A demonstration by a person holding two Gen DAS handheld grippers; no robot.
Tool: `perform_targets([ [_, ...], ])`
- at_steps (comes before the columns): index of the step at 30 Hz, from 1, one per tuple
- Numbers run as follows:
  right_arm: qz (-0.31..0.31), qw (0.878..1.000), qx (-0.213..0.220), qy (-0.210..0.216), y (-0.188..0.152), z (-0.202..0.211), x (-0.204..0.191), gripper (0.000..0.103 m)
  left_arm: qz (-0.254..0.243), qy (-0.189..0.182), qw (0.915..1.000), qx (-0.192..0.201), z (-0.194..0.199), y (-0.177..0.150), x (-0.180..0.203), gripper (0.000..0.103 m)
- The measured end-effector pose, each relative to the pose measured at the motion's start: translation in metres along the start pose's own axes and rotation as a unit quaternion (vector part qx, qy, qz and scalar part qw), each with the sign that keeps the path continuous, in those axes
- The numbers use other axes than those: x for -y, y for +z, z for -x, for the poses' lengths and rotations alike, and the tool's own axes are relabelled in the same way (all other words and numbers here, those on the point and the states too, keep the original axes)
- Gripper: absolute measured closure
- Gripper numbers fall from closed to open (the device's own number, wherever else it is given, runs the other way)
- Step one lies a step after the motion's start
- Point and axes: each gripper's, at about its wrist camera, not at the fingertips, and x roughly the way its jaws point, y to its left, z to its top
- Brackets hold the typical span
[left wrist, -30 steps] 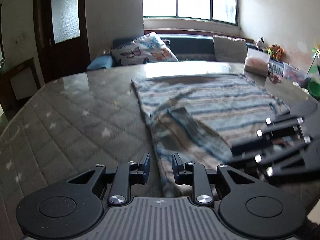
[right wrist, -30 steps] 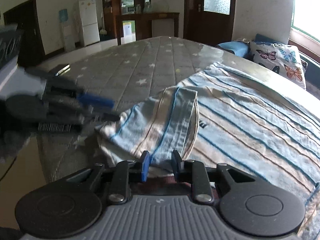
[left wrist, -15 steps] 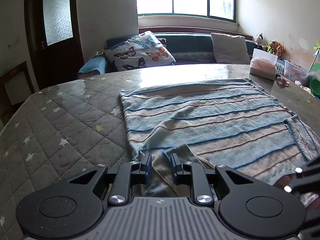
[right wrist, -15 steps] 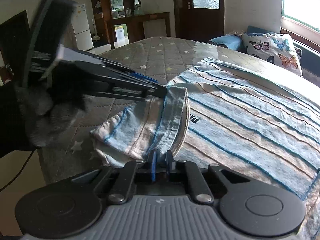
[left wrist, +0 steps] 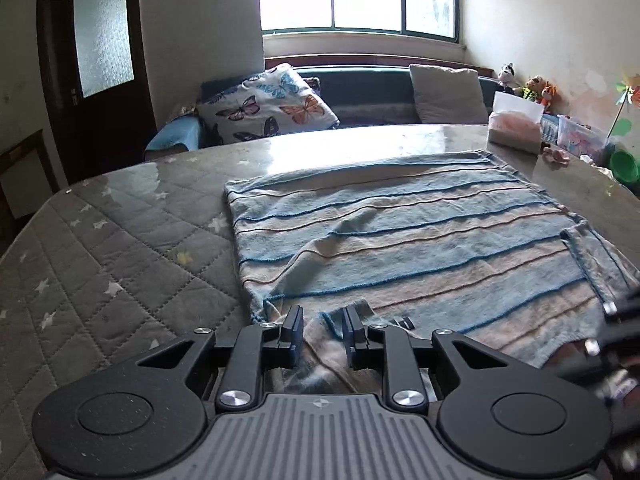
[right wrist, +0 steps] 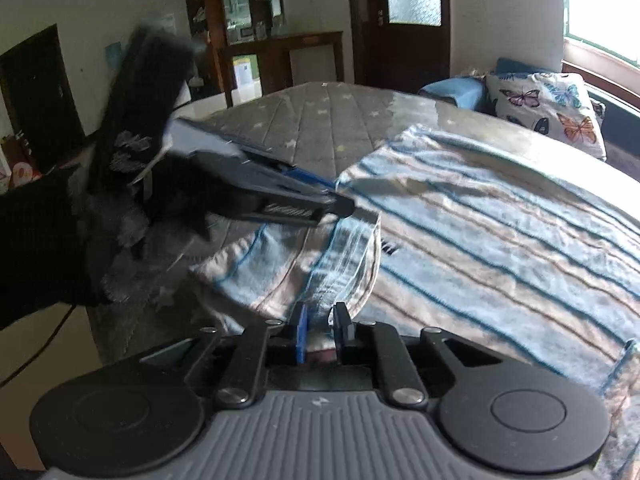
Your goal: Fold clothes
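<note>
The quilted table top point(left wrist: 120, 264) lay bare to the left of the striped garment point(left wrist: 400, 240), offering open passage along that side up to the far edge. The far right corner was blocked by a tissue box point(left wrist: 516, 124), a small pink item point(left wrist: 556, 156) and a green bowl point(left wrist: 624, 166). The middle of the garment lay flat and unobstructed. Near the front edge, the left gripper point(left wrist: 322, 330) and right gripper point(right wrist: 320, 320) stood close together over a bunched sleeve point(right wrist: 304, 264); in the right wrist view the left gripper point(right wrist: 340, 206) reached across from the left, closing the way there. A butterfly pillow point(left wrist: 268, 108) sat well beyond the table.
</note>
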Motion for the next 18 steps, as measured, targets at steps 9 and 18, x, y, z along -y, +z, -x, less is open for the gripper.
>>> perform_targets([
  [9,0.012,1.000,0.006,-0.005,0.005,-0.009,-0.006,0.088,-0.019,-0.012,0.9997,-0.005,0.013,-0.019,0.009,0.079],
  [18,0.006,1.000,-0.016,-0.009,-0.010,-0.010,-0.002,0.087,-0.044,-0.038,0.9983,0.006,0.036,-0.033,0.025,0.078],
])
